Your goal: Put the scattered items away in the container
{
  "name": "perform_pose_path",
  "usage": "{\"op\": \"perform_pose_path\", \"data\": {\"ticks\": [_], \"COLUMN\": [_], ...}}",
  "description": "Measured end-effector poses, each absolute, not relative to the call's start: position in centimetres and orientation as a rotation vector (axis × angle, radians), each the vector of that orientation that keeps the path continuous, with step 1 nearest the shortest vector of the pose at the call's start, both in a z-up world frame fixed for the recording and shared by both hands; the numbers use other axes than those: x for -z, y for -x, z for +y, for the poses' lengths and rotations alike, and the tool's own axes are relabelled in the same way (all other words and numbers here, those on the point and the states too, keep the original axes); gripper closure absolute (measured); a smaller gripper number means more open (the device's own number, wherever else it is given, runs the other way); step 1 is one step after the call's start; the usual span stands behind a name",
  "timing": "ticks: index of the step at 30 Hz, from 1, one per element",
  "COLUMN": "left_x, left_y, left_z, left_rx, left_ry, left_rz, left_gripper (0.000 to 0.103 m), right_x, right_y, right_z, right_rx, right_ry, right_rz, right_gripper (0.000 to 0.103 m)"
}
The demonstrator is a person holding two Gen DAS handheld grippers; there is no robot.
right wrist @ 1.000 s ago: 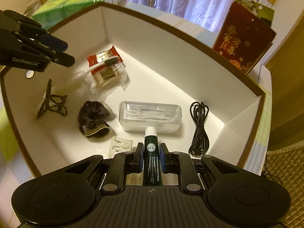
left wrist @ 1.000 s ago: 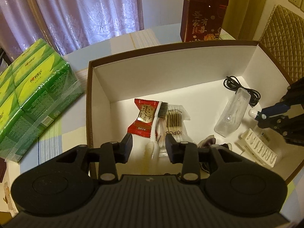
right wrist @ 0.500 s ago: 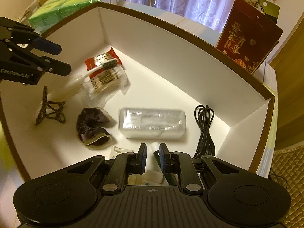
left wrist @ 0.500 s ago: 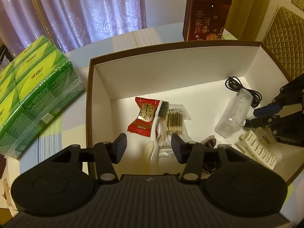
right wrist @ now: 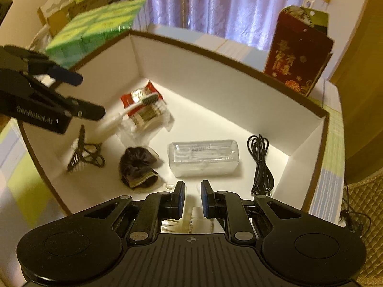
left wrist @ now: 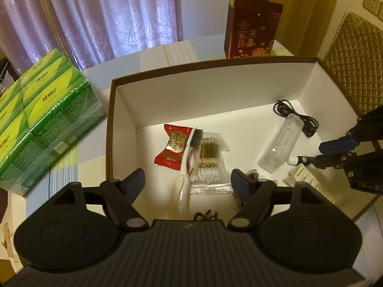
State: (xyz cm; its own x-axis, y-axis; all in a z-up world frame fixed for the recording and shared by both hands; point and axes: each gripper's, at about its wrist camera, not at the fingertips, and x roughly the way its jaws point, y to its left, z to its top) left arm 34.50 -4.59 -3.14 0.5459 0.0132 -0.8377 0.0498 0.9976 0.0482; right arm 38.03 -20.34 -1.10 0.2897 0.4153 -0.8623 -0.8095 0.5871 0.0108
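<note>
1. At far left on the desk point(left wrist: 153, 55) I see a green tissue pack point(left wrist: 40, 110), just outside the box point(left wrist: 210, 88).
2. My left hand-held gripper point(left wrist: 188, 179) hovers over the box's near left part, jaws spread wide, holding nothing.
3. Under it, in the box, lie a red sachet point(left wrist: 176, 147), a toothbrush point(left wrist: 189, 162) resting across the sachet's edge, and a swab bag point(left wrist: 209, 160) touching the brush.
4. The right wrist view shows a dark wire clip point(right wrist: 83, 153) near the left wall and a dark scrunchie point(right wrist: 137, 165) beside it.
5. A clear case point(right wrist: 203, 156) sits mid-floor; a black cable point(right wrist: 259, 165) lies coiled just to its right, by the right wall.
6. My right hand-held gripper point(right wrist: 192, 198) hangs low over the box's near edge, jaws parted by a narrow gap and empty.
7. Directly below it a white comb-like piece point(left wrist: 313, 186) rests on the floor; in the left wrist view a small white-capped tube point(left wrist: 295, 160) lies beside the lower finger, but I cannot tell whether they touch.
8. Behind the box stands a red gift bag point(right wrist: 299, 57); a quilted chair back point(left wrist: 356, 57) is at far right.
</note>
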Motion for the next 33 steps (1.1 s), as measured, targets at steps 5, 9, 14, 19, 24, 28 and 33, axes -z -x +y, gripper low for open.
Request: {"op": "perform_pose_path", "data": {"ticks": [5,9,14,19,24,28,33], "left_x": [2.3,1.7,0.7,-0.4,-1.3,-1.8,-2.0], "left_y": [-33.6,-32.7,-31.5,-30.2,-28.7,-27.4,-25.2], "left_z": [-5.0,-5.2,-5.3,-5.6,-5.7,-6.2,-6.8], "left_rx": [0.031,0.029,0.02,0.011,-0.003,-0.022,-0.058], "left_ry": [-0.058,-0.059,-0.048,-0.049,-0.035,-0.037,-0.05], "left_rz": [0.97,0.959,0.935,0.903,0.881,0.863,0.852], "left_gripper": [0.018,0.016,0.013,0.011,0.01,0.005,0.003], "right_x": [0.0,-0.5,-0.3,-0.2,-1.1,-1.6,-1.9], "right_y": [-36.8,-35.2,-34.5,-33.4,-31.8,-30.3,-28.2], "right_z": [-20.7,-20.8,-20.6,-20.9,-22.0,-22.8,-23.7], "right_rx": [-0.836,-0.798,-0.768,-0.716,-0.66,-0.612,-0.589], "right_ry": [0.419,0.424,0.362,0.336,0.303,0.299,0.256], "right_rz": [0.942,0.834,0.834,0.826,0.819,0.803,0.797], "right_gripper": [0.04,0.0,0.0,0.0,0.0,0.0,0.0]}}
